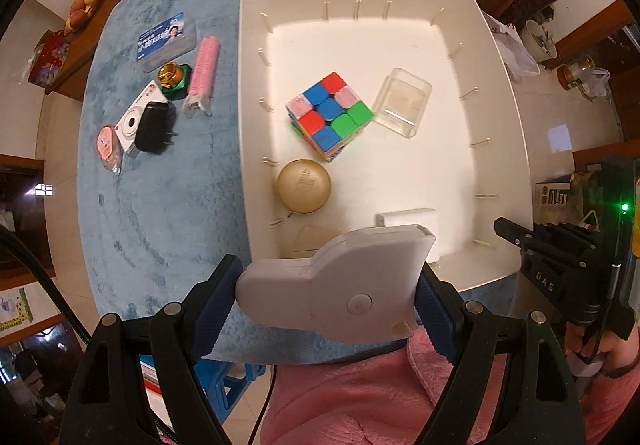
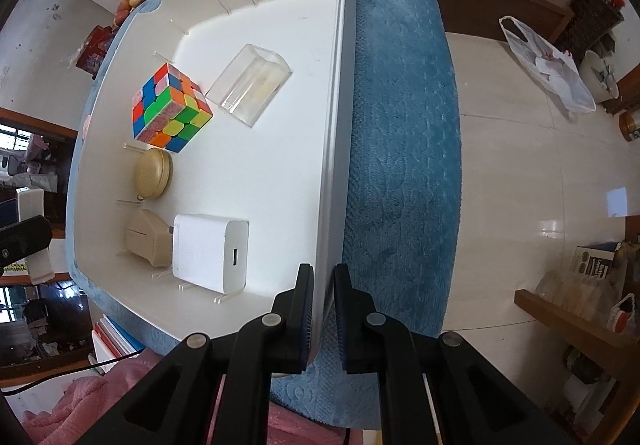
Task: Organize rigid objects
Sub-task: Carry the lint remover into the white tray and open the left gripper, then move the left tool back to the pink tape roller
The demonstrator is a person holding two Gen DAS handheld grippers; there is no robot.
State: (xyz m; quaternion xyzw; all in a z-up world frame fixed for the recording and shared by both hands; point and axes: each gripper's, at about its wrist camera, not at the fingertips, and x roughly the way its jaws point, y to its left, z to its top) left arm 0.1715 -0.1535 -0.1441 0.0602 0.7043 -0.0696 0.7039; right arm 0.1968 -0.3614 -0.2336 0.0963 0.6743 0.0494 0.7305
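My left gripper (image 1: 328, 293) is shut on a white plastic gadget (image 1: 336, 281) with a round button, held above the near edge of the white tray (image 1: 500, 93). In the tray lie a colourful puzzle cube (image 1: 330, 115), a clear plastic box (image 1: 402, 101), a round beige case (image 1: 304, 185), a white charger block (image 2: 210, 251) and a beige piece (image 2: 146, 241). My right gripper (image 2: 324, 285) is shut on the tray's right wall (image 2: 334, 149) near its front corner. It also shows in the left wrist view as the right gripper (image 1: 560, 257), a hand behind it.
Left of the tray, on the blue cloth (image 1: 160, 205), lie a blue card box (image 1: 164, 37), a pink comb-like piece (image 1: 203, 73), a gold and green item (image 1: 174, 77), a white toy camera (image 1: 136, 117), a black plug (image 1: 154, 127) and a pink round item (image 1: 107, 145). A pink sleeve (image 1: 360, 397) is close below.
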